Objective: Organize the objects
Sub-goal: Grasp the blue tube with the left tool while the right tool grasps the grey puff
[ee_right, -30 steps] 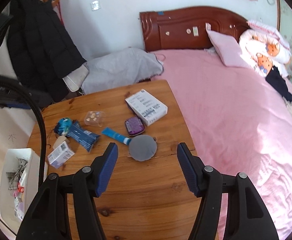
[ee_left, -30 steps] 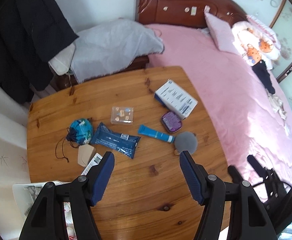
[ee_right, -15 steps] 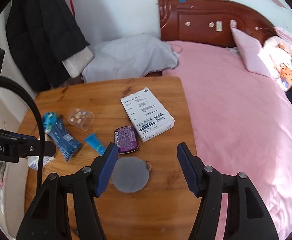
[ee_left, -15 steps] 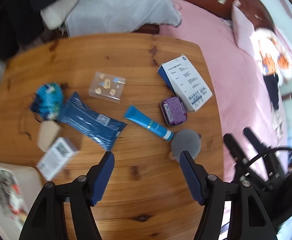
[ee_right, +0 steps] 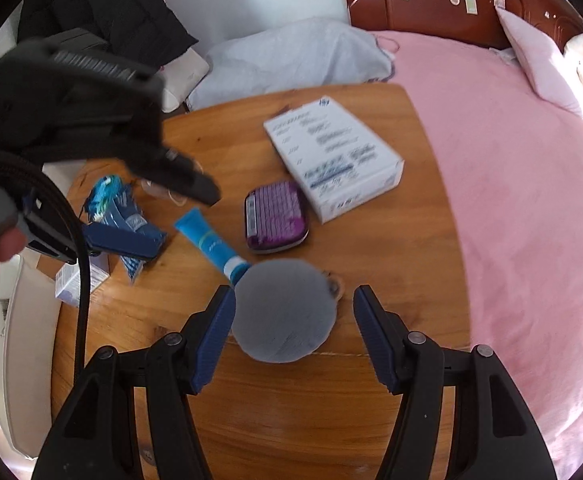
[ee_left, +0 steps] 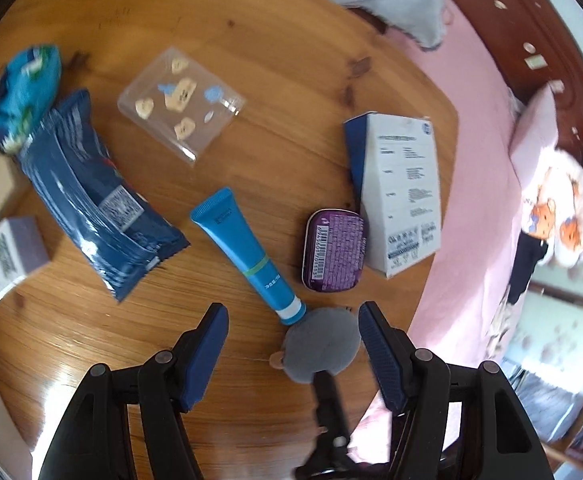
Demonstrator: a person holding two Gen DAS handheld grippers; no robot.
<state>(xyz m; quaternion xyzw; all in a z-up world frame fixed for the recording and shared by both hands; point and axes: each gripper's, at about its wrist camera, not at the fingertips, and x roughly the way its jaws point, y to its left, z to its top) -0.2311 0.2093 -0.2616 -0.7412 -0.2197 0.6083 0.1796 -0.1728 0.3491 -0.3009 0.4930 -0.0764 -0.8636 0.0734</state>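
Wooden table (ee_left: pixel 251 40); pink bed (ee_right: pixel 511 200) beside.

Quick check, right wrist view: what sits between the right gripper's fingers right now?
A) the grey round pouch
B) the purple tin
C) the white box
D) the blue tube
A: in the right wrist view the grey round pouch lies on the table between the open fingers of the right gripper, which do not visibly press on it; the purple tin, blue tube and white box lie farther out.
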